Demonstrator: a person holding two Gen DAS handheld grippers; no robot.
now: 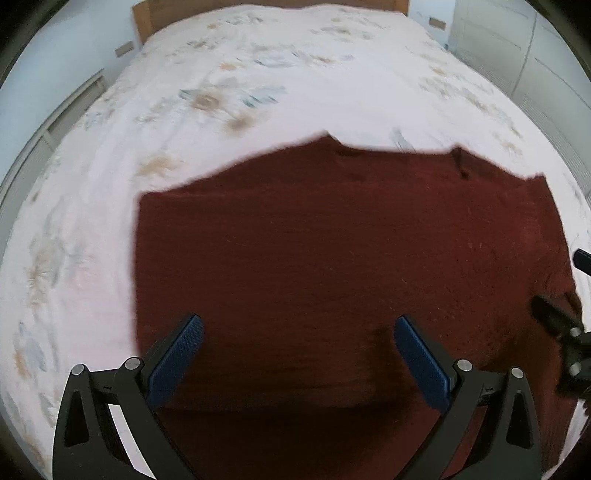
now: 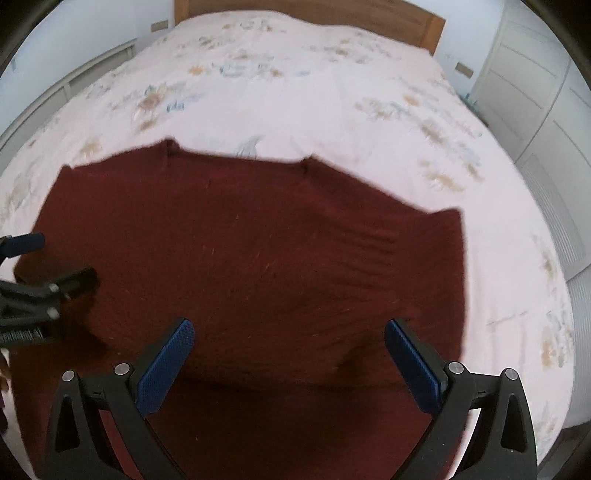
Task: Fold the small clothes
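A dark red knitted garment (image 1: 332, 258) lies spread flat on the bed, neckline toward the headboard; it also shows in the right wrist view (image 2: 251, 251). My left gripper (image 1: 298, 328) is open and empty, hovering over the garment's near left part. My right gripper (image 2: 289, 332) is open and empty over the near right part. The right gripper also shows at the right edge of the left wrist view (image 1: 565, 295), and the left gripper shows at the left edge of the right wrist view (image 2: 51, 262). The garment's near hem lies in shadow under the grippers.
The bed has a pale floral cover (image 1: 258, 85) and a wooden headboard (image 2: 369, 14). A white wardrobe (image 2: 528, 92) stands to the right. A white radiator or low rail (image 1: 62, 114) runs along the left wall.
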